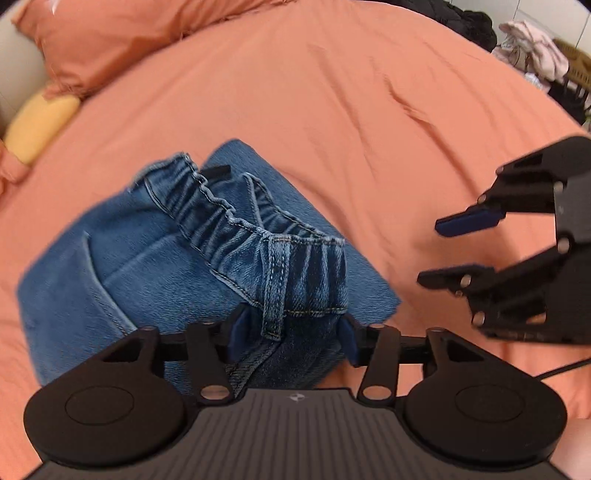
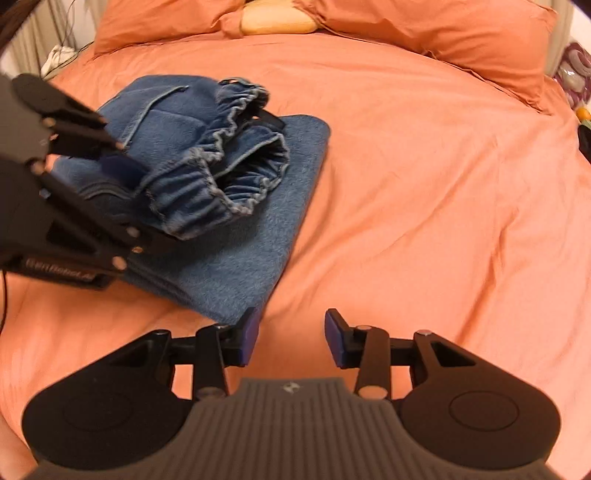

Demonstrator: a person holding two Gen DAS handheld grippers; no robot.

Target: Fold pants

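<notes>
The blue denim pants [image 1: 147,266] lie folded into a thick stack on the orange bed sheet [image 1: 369,110]. Their gathered elastic waistband [image 1: 236,221] is bunched loosely on top. My left gripper [image 1: 291,336] points down onto the near end of the stack. Its jaws stand apart with the waistband fold and a belt loop between them, and the pads do not clamp the cloth. The right wrist view shows the pants [image 2: 229,251] at the left with the left gripper [image 2: 144,188] over them. My right gripper [image 2: 290,332] [image 1: 430,251] is open and empty just right of the stack's corner.
Orange pillows [image 2: 461,33] [image 1: 110,44] and a yellow cushion [image 2: 277,20] [image 1: 40,125] lie at the head of the bed. A heap of clothes [image 1: 532,55] sits beyond the bed's far edge. The sheet [image 2: 424,184] spreads wide to the right of the pants.
</notes>
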